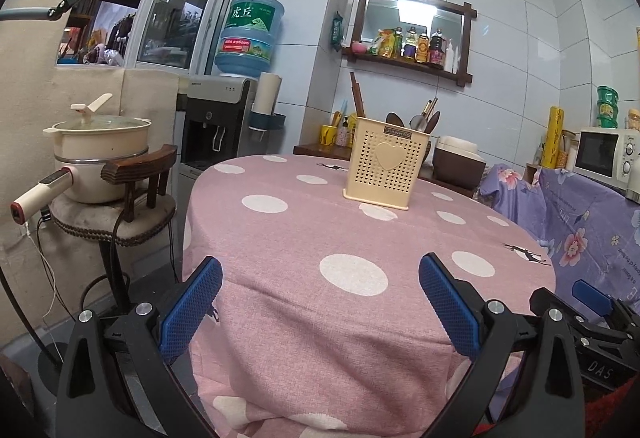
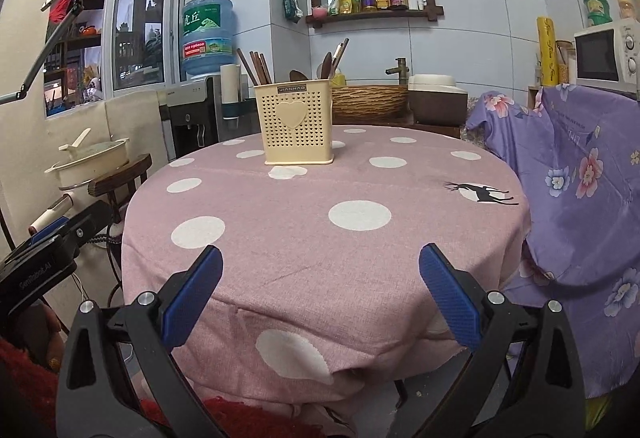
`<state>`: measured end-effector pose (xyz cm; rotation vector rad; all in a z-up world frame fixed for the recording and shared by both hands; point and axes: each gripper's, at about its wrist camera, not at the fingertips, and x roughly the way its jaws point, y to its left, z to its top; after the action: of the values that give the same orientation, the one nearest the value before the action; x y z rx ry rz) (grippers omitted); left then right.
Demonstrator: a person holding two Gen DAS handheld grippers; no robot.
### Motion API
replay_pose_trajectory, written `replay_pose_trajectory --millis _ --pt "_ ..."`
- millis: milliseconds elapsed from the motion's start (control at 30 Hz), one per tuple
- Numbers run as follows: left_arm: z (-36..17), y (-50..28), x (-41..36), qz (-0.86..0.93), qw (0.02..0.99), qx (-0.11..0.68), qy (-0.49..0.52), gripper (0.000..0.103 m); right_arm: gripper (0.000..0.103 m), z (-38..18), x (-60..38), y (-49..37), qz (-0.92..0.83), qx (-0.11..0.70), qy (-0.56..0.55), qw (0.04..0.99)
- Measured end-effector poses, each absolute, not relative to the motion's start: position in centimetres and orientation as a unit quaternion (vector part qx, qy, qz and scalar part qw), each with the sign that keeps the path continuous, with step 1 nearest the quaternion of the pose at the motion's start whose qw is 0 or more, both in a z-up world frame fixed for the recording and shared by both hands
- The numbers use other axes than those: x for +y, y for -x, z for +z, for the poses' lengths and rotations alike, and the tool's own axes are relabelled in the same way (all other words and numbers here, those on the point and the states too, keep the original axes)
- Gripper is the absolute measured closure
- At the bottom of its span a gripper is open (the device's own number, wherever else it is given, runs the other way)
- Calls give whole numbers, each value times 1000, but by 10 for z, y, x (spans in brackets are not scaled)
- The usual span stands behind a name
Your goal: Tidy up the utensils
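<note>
A cream perforated utensil holder [image 1: 384, 163] with a heart on its front stands upright at the far side of the round table [image 1: 304, 238]; it also shows in the right wrist view [image 2: 297, 122]. Brown chopsticks [image 2: 253, 67] stick out of its left side, wooden spoons and a metal spoon [image 2: 331, 63] out of its right side. My left gripper [image 1: 320, 274] is open and empty above the table's near edge. My right gripper [image 2: 320, 262] is open and empty, also at the near edge. The right gripper's body shows at the left view's right edge [image 1: 592, 314].
A cream pot [image 1: 100, 150] sits on a small wooden stool left of the table. A water dispenser [image 1: 224, 118] stands behind it. A chair under purple floral cloth [image 2: 568, 174] is on the right, with a microwave [image 2: 604, 54] behind. A sink basin [image 2: 372, 98] lies behind the holder.
</note>
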<state>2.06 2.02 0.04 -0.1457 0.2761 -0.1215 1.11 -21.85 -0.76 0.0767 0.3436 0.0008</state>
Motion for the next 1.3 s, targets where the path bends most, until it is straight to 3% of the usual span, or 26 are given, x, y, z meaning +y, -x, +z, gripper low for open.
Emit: replay_pose_trajectory --millis 1300 --pt "-6 -19 17 -66 984 149 71 5 6 -10 -219 -8 -1 169 -35 985"
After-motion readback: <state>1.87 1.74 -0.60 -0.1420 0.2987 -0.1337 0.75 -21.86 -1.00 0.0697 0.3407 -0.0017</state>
